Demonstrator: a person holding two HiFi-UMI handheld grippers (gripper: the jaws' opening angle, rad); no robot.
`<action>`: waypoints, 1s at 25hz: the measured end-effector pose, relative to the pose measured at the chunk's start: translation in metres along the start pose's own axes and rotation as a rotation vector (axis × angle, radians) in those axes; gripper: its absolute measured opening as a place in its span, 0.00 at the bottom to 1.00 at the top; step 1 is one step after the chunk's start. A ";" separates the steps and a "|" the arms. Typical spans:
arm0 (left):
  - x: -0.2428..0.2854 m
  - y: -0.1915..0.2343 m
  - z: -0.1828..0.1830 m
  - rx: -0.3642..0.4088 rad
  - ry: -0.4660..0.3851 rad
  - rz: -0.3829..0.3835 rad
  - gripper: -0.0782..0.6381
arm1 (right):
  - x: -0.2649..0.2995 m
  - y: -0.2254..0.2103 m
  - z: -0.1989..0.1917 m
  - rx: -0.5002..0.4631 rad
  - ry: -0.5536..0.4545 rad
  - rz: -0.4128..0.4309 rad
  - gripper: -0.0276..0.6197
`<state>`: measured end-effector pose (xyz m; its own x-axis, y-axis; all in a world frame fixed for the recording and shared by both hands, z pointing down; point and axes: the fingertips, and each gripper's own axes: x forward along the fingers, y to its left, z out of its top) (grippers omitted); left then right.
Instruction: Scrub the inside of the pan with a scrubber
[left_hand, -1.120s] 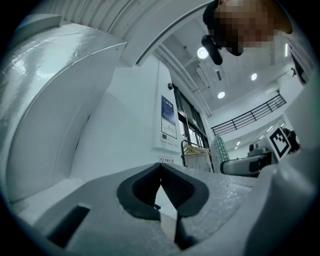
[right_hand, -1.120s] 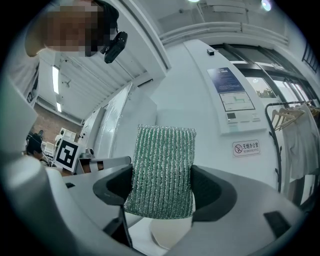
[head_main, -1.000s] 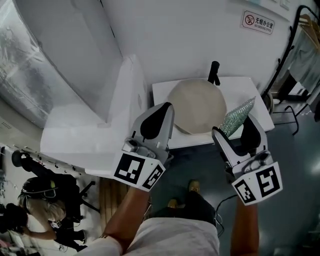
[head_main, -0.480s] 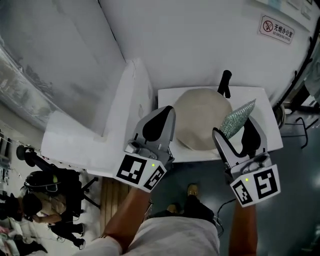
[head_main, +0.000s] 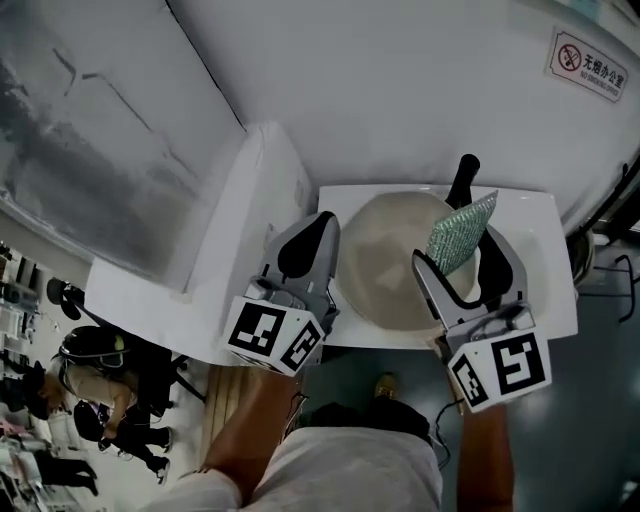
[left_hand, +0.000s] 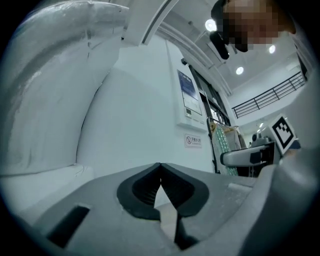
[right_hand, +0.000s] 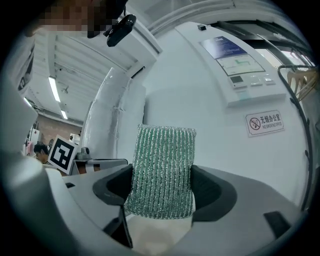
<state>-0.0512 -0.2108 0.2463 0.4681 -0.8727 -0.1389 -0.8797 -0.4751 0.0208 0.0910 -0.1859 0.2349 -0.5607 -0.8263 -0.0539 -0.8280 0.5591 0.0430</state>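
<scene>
Left gripper center-left, fingers closed and empty, beside the pan's left rim. Pan was center frame on the white worktop (black handle toward top). Right gripper fingers clamped the green scrubber over the pan's right side.

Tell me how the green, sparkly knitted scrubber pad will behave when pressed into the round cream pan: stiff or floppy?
The green, sparkly knitted scrubber pad probably holds its shape: it stands upright above the right gripper without drooping. Its woven mesh looks soft, so it likely compresses under pressure.
</scene>
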 end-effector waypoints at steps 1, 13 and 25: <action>0.003 0.001 -0.004 0.004 0.012 0.011 0.13 | 0.004 -0.004 -0.004 0.009 0.011 0.007 0.59; 0.032 0.040 -0.075 -0.021 0.222 0.087 0.13 | 0.060 -0.018 -0.069 0.021 0.211 0.019 0.59; 0.039 0.065 -0.148 -0.110 0.425 0.112 0.23 | 0.106 -0.014 -0.135 -0.037 0.430 0.020 0.59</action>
<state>-0.0779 -0.2921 0.3889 0.3836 -0.8773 0.2885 -0.9235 -0.3640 0.1209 0.0437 -0.2905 0.3632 -0.5170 -0.7728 0.3680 -0.8116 0.5792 0.0761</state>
